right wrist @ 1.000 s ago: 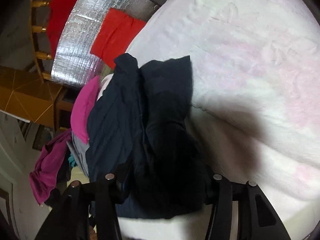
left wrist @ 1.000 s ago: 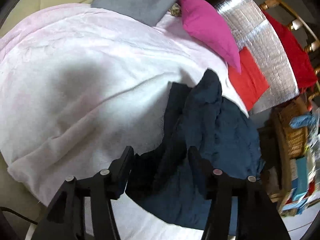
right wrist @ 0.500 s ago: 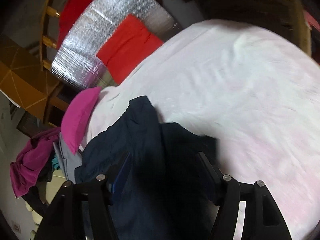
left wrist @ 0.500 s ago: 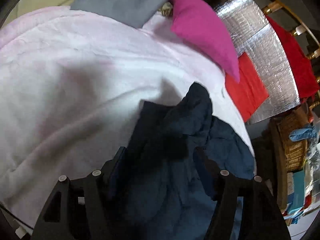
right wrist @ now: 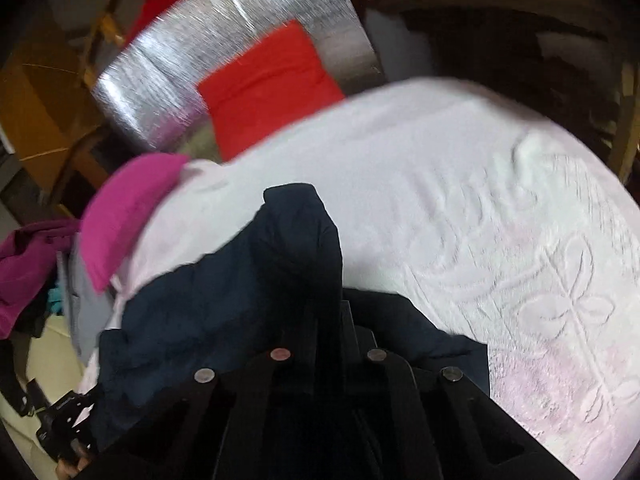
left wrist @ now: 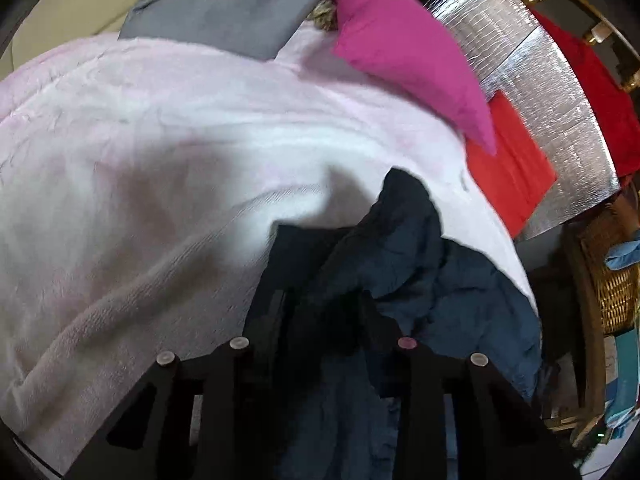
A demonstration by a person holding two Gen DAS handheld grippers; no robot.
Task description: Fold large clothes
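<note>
The dark navy garment (left wrist: 420,280) lies bunched on the pale pink blanket (left wrist: 160,180), near the edge by the magenta pillow (left wrist: 400,56) and red cushion (left wrist: 508,164). The left gripper (left wrist: 320,312) has its fingers buried in the dark cloth, and I cannot tell whether they are pinching it. The right gripper (right wrist: 330,320) has its fingers drawn together, clamped on a fold of the garment (right wrist: 240,288).

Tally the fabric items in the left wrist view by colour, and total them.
Navy: 1, garment
Pale pink: 1, blanket
Grey: 1, cloth
Magenta: 1, cushion
Red: 2, cloth, drape
Total: 6
</note>
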